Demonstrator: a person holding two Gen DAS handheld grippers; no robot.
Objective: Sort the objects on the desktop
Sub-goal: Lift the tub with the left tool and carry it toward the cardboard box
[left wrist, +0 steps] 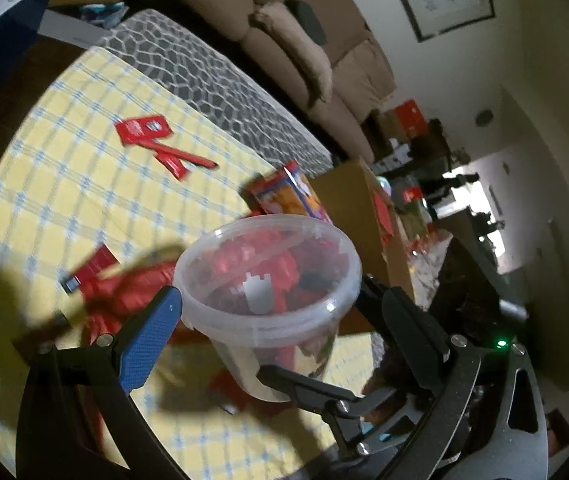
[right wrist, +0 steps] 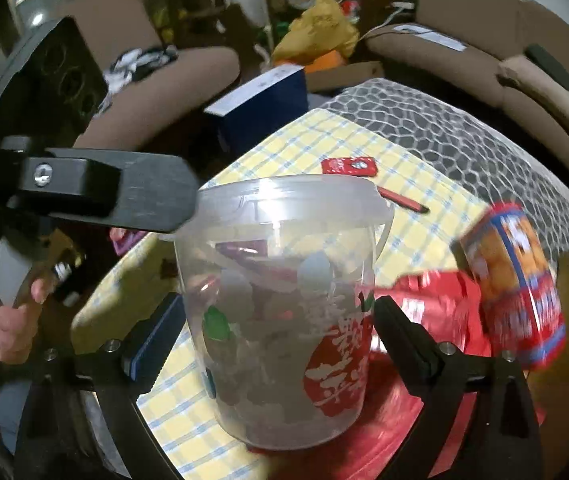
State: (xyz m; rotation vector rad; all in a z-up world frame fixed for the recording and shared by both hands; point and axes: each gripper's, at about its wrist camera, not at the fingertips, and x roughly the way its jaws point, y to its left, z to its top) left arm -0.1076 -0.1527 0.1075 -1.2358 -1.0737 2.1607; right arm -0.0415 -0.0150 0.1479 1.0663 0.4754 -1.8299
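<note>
A clear plastic tub [left wrist: 272, 280] with red sachets inside is held above the yellow checked tablecloth [left wrist: 64, 184]. My left gripper [left wrist: 272, 300] is shut on the tub at its rim, and the tub tilts. My right gripper [right wrist: 280, 320] is shut on the same tub [right wrist: 280, 300] lower down, on its wall. A finger of the left gripper [right wrist: 124, 196] touches the rim in the right wrist view. Red sachets [left wrist: 144, 130] lie loose on the cloth. A red and orange snack box [right wrist: 516, 284] lies to the right, next to a red bag [right wrist: 436, 312].
A grey patterned mat [left wrist: 212, 76] covers the table's far part. A blue and white box [right wrist: 264, 108] stands at the far table edge. A brown sofa [left wrist: 316, 48] lies beyond. A cardboard box [left wrist: 364, 216] stands beside the table. A hand [right wrist: 0, 316] grips the left handle.
</note>
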